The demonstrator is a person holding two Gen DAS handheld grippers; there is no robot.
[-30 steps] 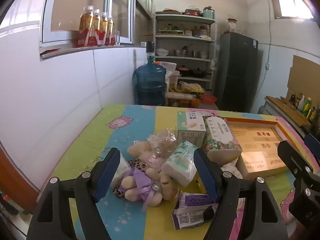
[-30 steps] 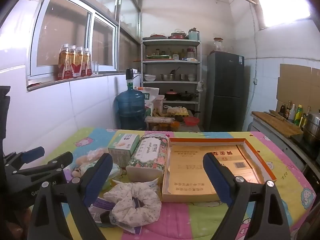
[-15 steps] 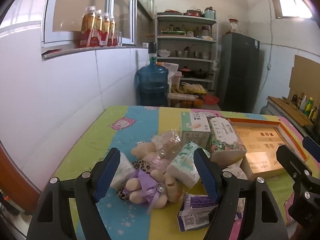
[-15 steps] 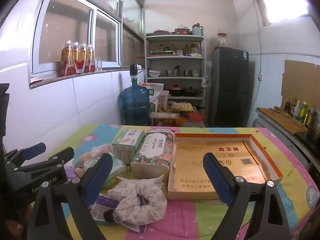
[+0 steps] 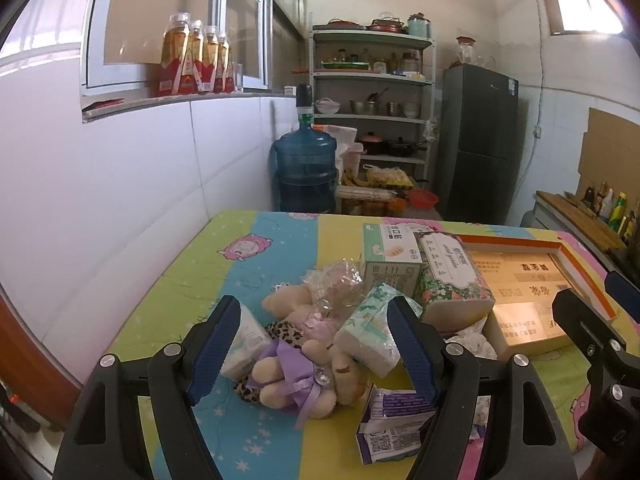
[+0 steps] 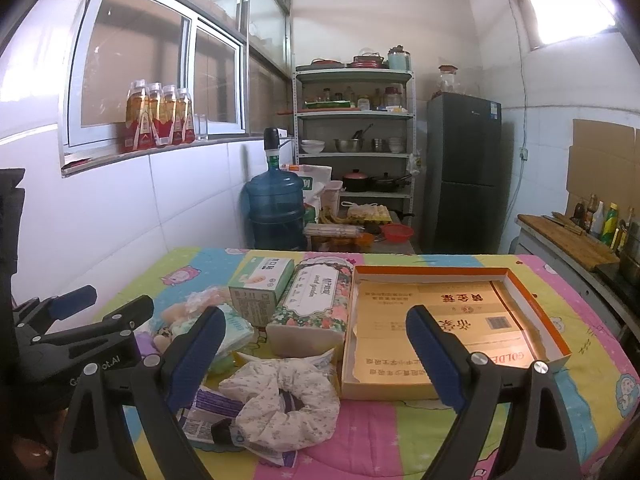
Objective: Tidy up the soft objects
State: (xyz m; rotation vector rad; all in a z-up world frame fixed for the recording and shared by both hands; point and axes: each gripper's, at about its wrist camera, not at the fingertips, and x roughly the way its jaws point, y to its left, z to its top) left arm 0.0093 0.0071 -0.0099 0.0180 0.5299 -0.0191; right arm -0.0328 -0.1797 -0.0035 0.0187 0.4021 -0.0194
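Note:
A pile of soft items lies on the colourful quilted table (image 5: pixel 248 272). A plush bear in a purple bow (image 5: pixel 304 376) lies between the fingers of my open left gripper (image 5: pixel 310 348), which hovers just above it. Around it are a green tissue pack (image 5: pixel 370 334), a floral tissue pack (image 5: pixel 450 276), a green-white box (image 5: pixel 390 256) and a purple packet (image 5: pixel 390 420). My right gripper (image 6: pixel 316 356) stands open above a floral scrunchie (image 6: pixel 286 404). An empty orange-rimmed cardboard box (image 6: pixel 448 320) lies at the right.
A white tiled wall (image 5: pixel 100 208) runs along the table's left side. Behind the table stand a blue water jug (image 5: pixel 306 168), a metal shelf (image 5: pixel 370 120) with pots and a dark fridge (image 5: pixel 478 144). Bottles line the window sill (image 5: pixel 196 60).
Both views have drifted slightly, so the pile sits a little lower and nearer in the frames. Both grippers stay open and hold nothing.

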